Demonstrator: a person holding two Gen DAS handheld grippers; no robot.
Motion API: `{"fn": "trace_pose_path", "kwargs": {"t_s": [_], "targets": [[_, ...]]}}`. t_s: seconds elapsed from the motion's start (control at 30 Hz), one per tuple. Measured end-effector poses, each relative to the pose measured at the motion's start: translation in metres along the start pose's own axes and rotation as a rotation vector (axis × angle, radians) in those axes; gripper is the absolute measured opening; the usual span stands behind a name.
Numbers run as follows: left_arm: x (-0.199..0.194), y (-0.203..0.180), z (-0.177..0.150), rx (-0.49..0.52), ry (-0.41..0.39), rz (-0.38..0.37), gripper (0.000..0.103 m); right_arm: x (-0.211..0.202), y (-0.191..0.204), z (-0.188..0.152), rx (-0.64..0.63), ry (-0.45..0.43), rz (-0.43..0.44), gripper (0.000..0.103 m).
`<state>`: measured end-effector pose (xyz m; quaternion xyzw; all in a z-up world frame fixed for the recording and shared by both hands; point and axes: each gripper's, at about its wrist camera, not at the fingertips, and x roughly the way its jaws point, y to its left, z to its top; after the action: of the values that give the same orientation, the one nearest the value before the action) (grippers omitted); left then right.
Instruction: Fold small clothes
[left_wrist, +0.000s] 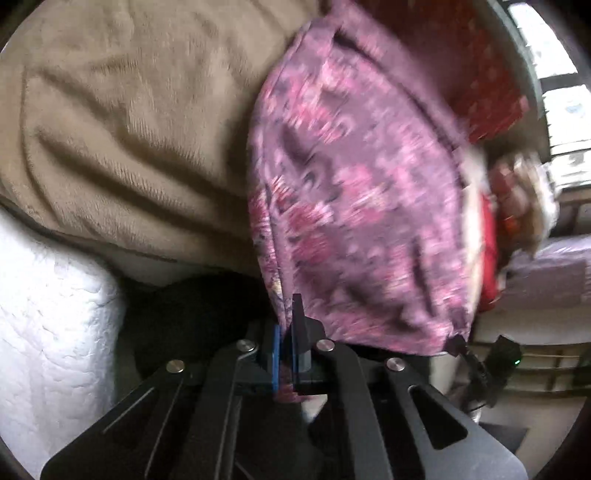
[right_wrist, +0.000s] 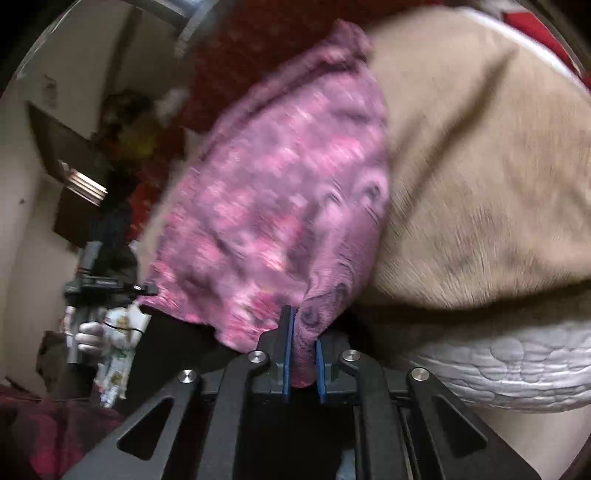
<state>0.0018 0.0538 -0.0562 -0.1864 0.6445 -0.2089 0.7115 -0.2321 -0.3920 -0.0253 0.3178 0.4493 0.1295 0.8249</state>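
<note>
You're holding the purple-pink patterned garment (left_wrist: 354, 192) by two corners right now, one in each gripper. In the left wrist view your left gripper (left_wrist: 285, 354) is clamping its blue-padded fingers (left_wrist: 275, 358) tight on the cloth's lower edge at the bottom middle of the frame. In the right wrist view your right gripper (right_wrist: 302, 363) is pinching a bunched fold, and its fingers (right_wrist: 286, 363) are sitting a bit apart with fabric stuffed between them.

The garment is hanging stretched in the air, with its long axis running from the bottom center up toward the top of each frame, tilting slightly right. It's blurry, so I can't make out what kind of clothing it is.

Behind it a tan fuzzy blanket (left_wrist: 122, 122) is lying over a white quilted mattress (left_wrist: 48, 317).
</note>
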Motion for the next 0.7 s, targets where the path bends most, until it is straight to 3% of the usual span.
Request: {"fn": "trace_pose_path", "kwargs": {"t_s": [0.13, 0.23, 0.43, 0.7], "targets": [[-0.022, -0.001, 0.012, -0.026, -0.027, -0.148, 0.002, -0.037, 0.023, 0.018, 0.003, -0.142, 0.075, 0.009], [-0.029, 0.002, 0.027, -0.048, -0.036, -0.229, 0.002, -0.045, 0.031, 0.033, 0.013, -0.197, 0.111, 0.009], [-0.03, -0.007, 0.063, -0.085, -0.072, -0.289, 0.002, -0.038, 0.039, 0.073, 0.034, -0.248, 0.174, 0.009], [-0.024, -0.023, 0.138, -0.146, -0.132, -0.318, 0.002, -0.017, 0.022, 0.143, 0.094, -0.305, 0.242, 0.009]]}}
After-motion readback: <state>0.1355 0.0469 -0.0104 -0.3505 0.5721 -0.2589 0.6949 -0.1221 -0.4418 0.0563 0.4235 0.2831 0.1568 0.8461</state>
